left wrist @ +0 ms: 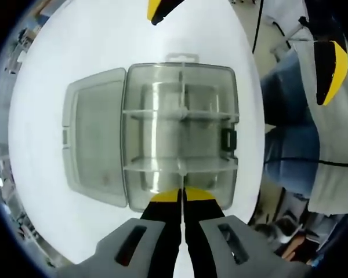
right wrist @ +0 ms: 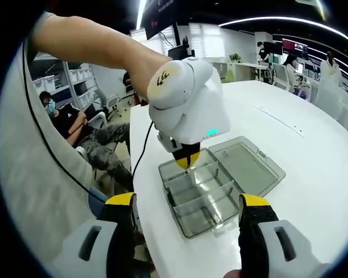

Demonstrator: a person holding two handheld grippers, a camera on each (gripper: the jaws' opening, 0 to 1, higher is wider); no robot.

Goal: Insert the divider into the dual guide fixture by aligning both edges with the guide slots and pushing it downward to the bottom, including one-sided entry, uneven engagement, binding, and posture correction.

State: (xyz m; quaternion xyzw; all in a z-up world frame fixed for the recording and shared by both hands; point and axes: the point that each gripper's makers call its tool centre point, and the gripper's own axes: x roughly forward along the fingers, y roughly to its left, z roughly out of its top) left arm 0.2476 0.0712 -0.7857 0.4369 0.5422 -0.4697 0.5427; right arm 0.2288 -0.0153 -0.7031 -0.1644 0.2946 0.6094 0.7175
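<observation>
The left gripper [left wrist: 181, 196] is pointing straight down over the clear plastic box [left wrist: 180, 136], its yellow-tipped jaws pressed together on the top edge of a thin clear divider [left wrist: 182, 124] that is standing upright along the middle of the box, running from the near wall towards the far wall. The divider is sitting across two transverse partitions; how deep it is seated in its guide slots cannot be told. In the right gripper view the left gripper [right wrist: 188, 164] is showing as a white housing held by a person's hand, its tips reaching into the far-left end of the box [right wrist: 209, 194]. The hinged lid [left wrist: 93, 142] is lying open and flat on the white table [left wrist: 40, 185], just beside the box on its left in the left gripper view. The right gripper [right wrist: 185, 223] is hovering near the box, clear of it, jaws standing wide apart with nothing between them; its yellow tips are also showing at the far and right edges of the left gripper view. A seated person [right wrist: 75, 130] is sitting beyond the table's left edge
</observation>
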